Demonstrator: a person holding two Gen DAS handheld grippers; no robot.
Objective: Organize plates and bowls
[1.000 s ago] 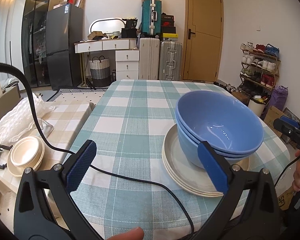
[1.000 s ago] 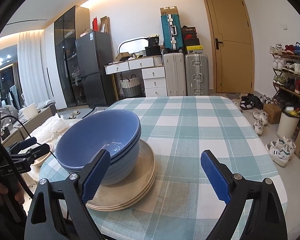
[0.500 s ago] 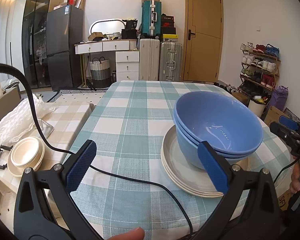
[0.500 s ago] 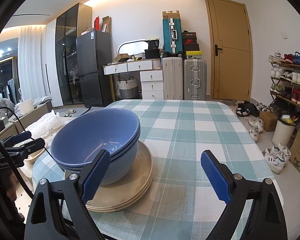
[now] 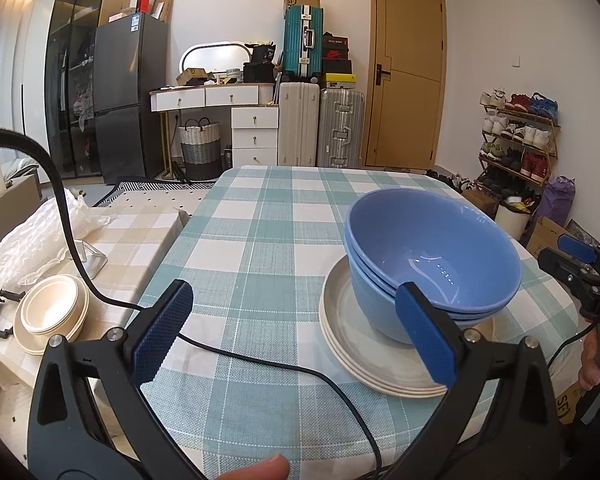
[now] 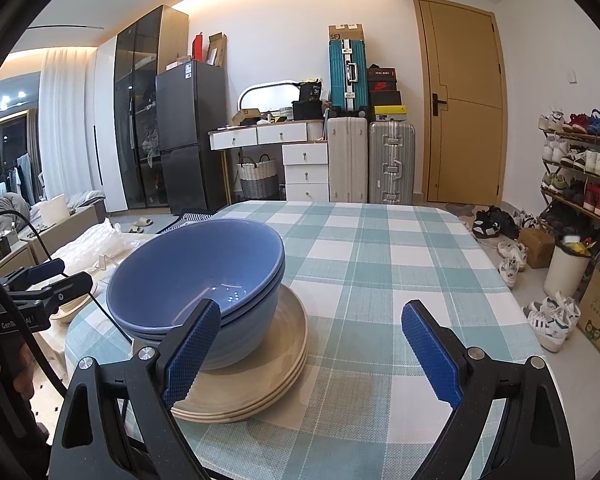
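Knocking the blue bowls (image 5: 432,256) off the plates (image 5: 356,344) near the surface (image 5: 260,220) edge is the risk. Both left tongs (image 5: 292,332) and right tongs (image 6: 312,352) gape wide, empty.

- Left hand-held gripper (image 5: 292,332): black frame, blue bumpy pads, silver screws, a black cable at 9 o'clock.
- Right hand-held gripper (image 6: 314,354): same black frame, blue pads.

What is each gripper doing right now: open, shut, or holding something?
Left gripper: open, holding nothing, with the stacked blue bowls beyond it.
Right gripper: open, holding nothing, over the checked tablecloth.
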